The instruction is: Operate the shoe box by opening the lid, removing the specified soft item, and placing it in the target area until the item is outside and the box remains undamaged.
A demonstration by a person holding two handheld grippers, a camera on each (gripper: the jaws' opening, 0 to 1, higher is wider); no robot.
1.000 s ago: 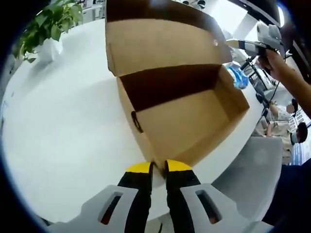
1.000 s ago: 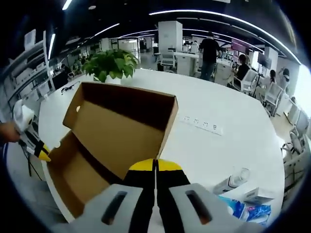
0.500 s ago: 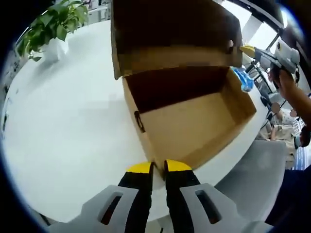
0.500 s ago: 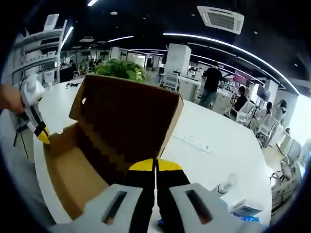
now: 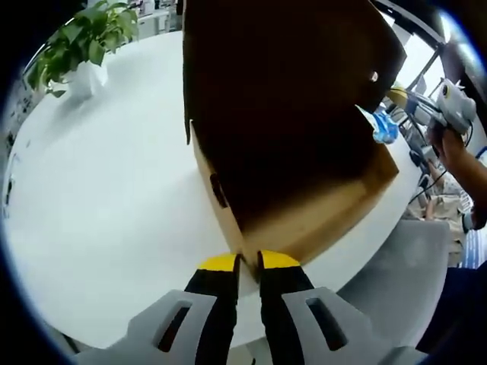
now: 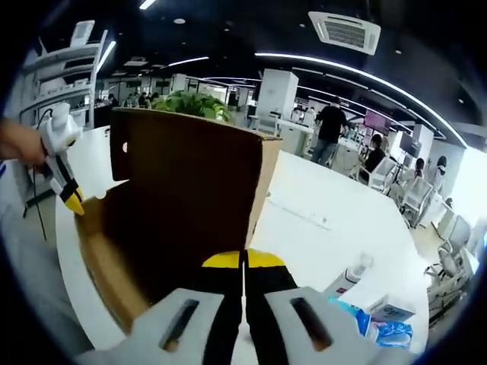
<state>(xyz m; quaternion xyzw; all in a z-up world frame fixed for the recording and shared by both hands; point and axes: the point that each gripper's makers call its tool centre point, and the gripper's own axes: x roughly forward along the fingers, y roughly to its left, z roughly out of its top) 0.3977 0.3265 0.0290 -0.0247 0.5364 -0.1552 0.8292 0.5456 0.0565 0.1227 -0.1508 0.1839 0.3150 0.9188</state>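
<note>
Left gripper view, left to right: a potted plant (image 5: 80,46) stands at the far edge of the white table (image 5: 99,198). The cardboard shoe box (image 5: 297,220) sits near the table's edge, its hinged lid (image 5: 281,91) tilted forward over the opening, so the interior is in deep shadow and any contents cannot be made out. The left gripper (image 5: 249,262) has its yellow-tipped jaws pinching the box's near corner wall, a narrow gap between them. At the far right, the right gripper (image 5: 415,99), held in a person's hand (image 5: 449,141), sits at the lid's free edge.

Right gripper view, left to right: the left gripper (image 6: 65,186) meets the box corner (image 6: 91,209). The lid's (image 6: 190,198) dark underside stands nearly upright. The right gripper (image 6: 243,260) jaws are pressed together with the lid edge at their tips; whether they grasp it cannot be told. Further right, a bottle (image 6: 348,275) and blue packets (image 6: 380,323) lie on the table.
</note>
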